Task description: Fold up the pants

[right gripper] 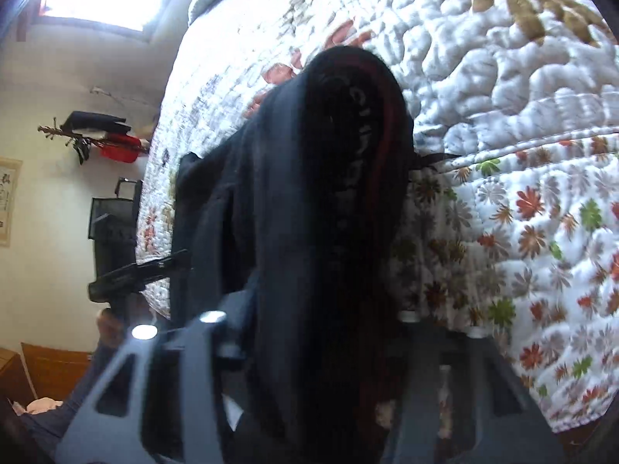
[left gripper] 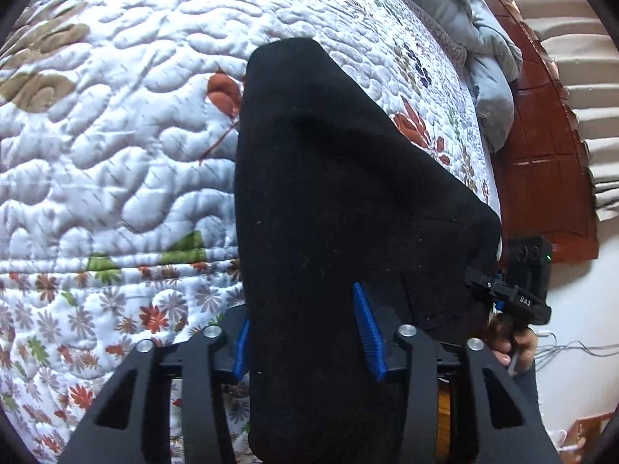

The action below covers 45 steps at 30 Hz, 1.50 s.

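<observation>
Black knit, thick and matte: the pants [left gripper: 348,201] hang between our two claws above the bed [left gripper: 116,135], which is covered in a white quilted spread with leaf and flower print. In the left wrist view the cloth runs straight up the middle of the frame. The left claw [left gripper: 309,332] has its blue ribbed pads [left gripper: 367,332] part open, with fabric draped over and between them; one pad shows in front of the cloth and the other sits at its left edge. We judge it to be holding the pants, though the pinch point itself is covered.

In the right wrist view the picture is blurred. The right claw [right gripper: 309,348] is buried under dark folds, so we cannot tell how its jaws stand. A reddish band with pale lettering, likely the waistband, curves along the cloth near this claw.

Seen from the left wrist camera, the right claw's body sits at the far right edge of the pants, just beside the fabric, with a hand gripping its handle below.

Handling notes: soft, limp, moderately heavy for cloth and not fragile. It sags wherever unsupported and bunches easily. The fuzzy surface should grip ribbed pads well. We think it is best held at the waistband corners or hems, where seams give a firm double layer.

A grey pillow [left gripper: 491,58] and a wooden headboard [left gripper: 541,154] lie beyond.
</observation>
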Available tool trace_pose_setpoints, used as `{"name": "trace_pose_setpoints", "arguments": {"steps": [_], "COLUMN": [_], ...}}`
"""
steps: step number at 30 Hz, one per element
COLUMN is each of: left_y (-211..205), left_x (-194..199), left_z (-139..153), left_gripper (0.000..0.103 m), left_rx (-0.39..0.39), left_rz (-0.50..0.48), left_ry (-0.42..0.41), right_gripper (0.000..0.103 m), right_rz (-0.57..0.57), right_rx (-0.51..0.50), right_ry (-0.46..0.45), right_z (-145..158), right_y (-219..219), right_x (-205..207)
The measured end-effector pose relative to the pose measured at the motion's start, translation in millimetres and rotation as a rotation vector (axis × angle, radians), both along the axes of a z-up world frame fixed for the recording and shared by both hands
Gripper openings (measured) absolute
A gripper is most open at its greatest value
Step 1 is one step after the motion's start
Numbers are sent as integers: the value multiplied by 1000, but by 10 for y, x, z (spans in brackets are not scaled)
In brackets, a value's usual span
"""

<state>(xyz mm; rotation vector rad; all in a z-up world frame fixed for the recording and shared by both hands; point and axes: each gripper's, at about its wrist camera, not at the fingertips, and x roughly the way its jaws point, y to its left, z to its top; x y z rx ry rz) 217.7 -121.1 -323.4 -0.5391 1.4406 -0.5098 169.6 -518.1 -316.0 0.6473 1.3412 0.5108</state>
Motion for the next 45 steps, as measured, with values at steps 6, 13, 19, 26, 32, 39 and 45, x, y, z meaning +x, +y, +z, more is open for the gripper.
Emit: {"name": "trace_pose_setpoints", "arguments": {"steps": [6, 13, 19, 26, 32, 39, 45], "left_y": [99, 289, 591, 1082, 1555, 2056, 2459], "left_x": [-75, -188, -258, -166, 92, 595, 1053], "left_z": [104, 355, 548, 768, 964, 1026, 883], "left_gripper": [26, 22, 22, 21, 21, 21, 21], "left_rx": [0, 8, 17, 51, 99, 152, 167], "left_rz": [32, 36, 58, 107, 147, 189, 228], "left_ry": [-27, -79, -122, -172, -218, -237, -215], "right_gripper": [31, 30, 30, 29, 29, 29, 29], "right_rz": [15, 35, 75, 143, 186, 218, 249], "right_rx": [-43, -53, -56, -65, -50, -34, -43], "right_ry": [-79, -116, -148, -195, -224, -238, -239], "right_z": [353, 659, 868, 1095, 1176, 1145, 1024], "right_y": [131, 490, 849, 1400, 1936, 2529, 3008], "right_x": [-77, -137, -80, 272, 723, 1358, 1933]}}
